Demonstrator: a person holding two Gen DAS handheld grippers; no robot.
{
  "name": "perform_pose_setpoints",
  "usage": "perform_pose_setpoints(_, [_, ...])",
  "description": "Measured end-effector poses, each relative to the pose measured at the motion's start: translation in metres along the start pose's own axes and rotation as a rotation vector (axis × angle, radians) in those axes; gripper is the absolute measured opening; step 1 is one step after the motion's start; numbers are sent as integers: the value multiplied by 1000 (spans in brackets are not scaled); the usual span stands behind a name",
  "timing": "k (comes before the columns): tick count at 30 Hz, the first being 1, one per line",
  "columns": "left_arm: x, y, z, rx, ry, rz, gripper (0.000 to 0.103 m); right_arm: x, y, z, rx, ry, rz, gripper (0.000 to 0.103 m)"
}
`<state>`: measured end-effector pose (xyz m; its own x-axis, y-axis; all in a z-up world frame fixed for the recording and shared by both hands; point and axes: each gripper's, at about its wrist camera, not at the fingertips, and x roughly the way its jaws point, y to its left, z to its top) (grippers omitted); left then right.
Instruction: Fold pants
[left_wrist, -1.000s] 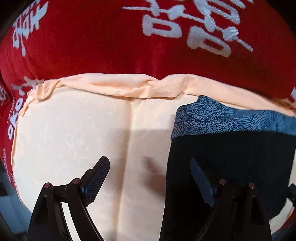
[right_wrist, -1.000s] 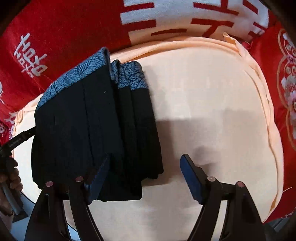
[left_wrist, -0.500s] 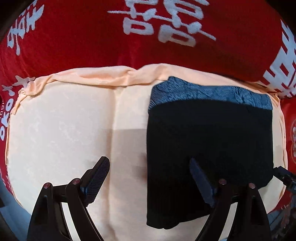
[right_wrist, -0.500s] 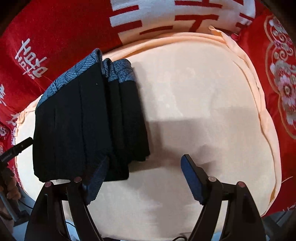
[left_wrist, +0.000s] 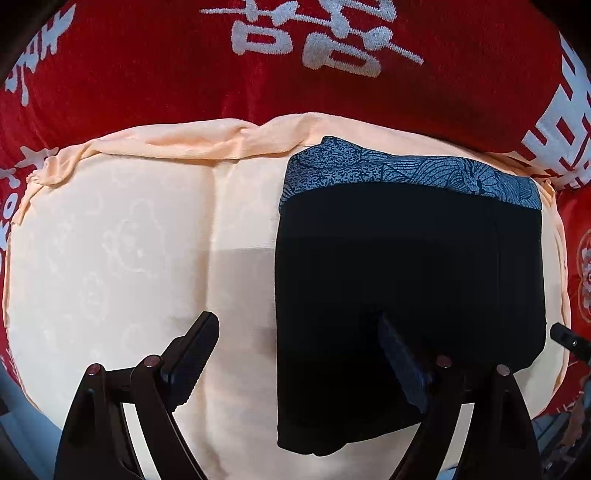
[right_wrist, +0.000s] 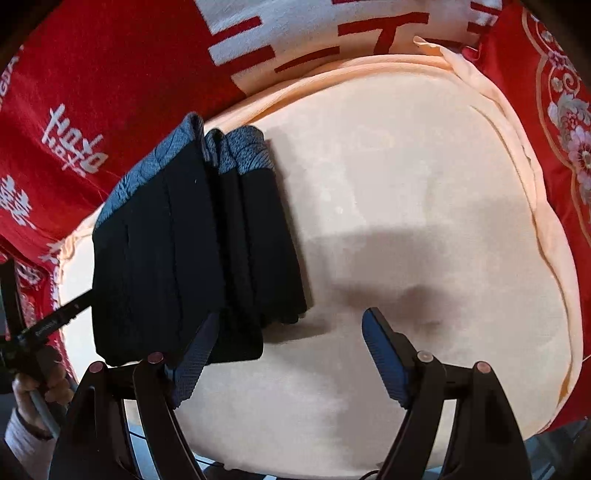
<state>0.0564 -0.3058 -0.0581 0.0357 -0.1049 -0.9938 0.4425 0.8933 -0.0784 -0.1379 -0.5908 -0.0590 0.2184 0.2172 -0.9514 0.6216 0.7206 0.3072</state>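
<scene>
The folded pants (left_wrist: 406, 280), soft, limp and light, lie on the peach cushion's (left_wrist: 122, 240) right half, best pinched at a thick folded edge, both hand-held grippers (left_wrist: 299, 354) (right_wrist: 284, 350) agape and empty.

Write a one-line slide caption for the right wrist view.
Open right tool above folded black pants lying on a peach cloth over red bedding.

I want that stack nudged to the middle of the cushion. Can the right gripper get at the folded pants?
Probably yes: the right gripper is open and empty, the folded pants lie just beside its left finger on the peach cushion, nothing between.
</scene>
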Motion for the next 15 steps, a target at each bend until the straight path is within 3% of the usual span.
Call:
perform_pose_setpoints(10, [5,-4,5,6,14,-10,89,5,-7,14,7,19,34,83])
perform_pose_setpoints(15, [6,-3,8,-17,25,-57,89,7,-11,21,5,22,92,83])
